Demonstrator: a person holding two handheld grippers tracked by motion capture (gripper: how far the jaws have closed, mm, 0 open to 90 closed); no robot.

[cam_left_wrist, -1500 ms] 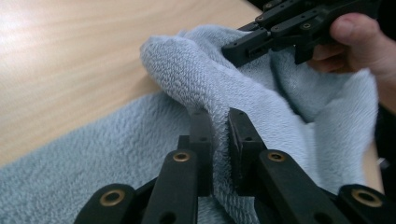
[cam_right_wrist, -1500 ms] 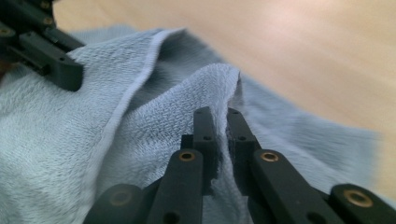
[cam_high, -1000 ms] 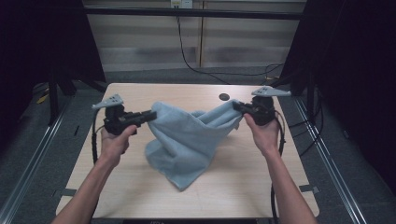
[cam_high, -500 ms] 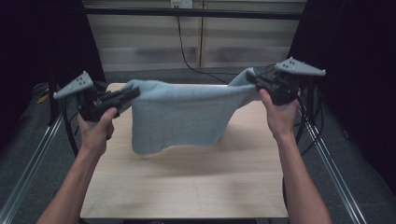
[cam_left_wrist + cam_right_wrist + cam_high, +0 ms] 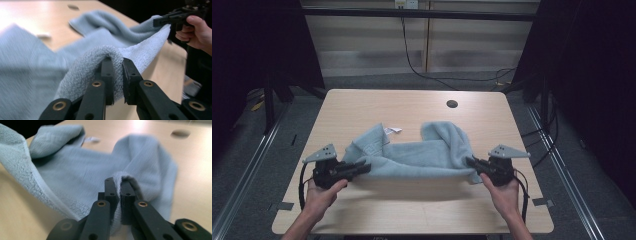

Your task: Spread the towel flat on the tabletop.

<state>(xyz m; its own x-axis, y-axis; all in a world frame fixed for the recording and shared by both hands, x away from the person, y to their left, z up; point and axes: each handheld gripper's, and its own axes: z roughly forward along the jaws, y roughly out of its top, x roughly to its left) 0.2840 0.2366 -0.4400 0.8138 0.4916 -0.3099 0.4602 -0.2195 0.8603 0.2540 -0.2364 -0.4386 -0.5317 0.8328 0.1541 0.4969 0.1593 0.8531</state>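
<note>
A light blue towel lies rumpled across the middle of the wooden table, its near edge stretched between the two grippers. My left gripper is shut on the towel's left corner, low over the table near its front left. My right gripper is shut on the right corner at the front right. In the left gripper view the towel folds over the pinching jaws, with the other gripper and a hand far off. In the right gripper view the cloth spreads out beyond the shut jaws, a white tag at its far edge.
A round cable hole sits near the table's far right. Dark frame posts stand at both sides, and cables run along the floor behind the table. Bare tabletop lies in front of the towel toward the near edge.
Both grippers have come down from a raised, spread hold to just above the table near the front. The towel, hanging stretched before, now lies on the tabletop.
</note>
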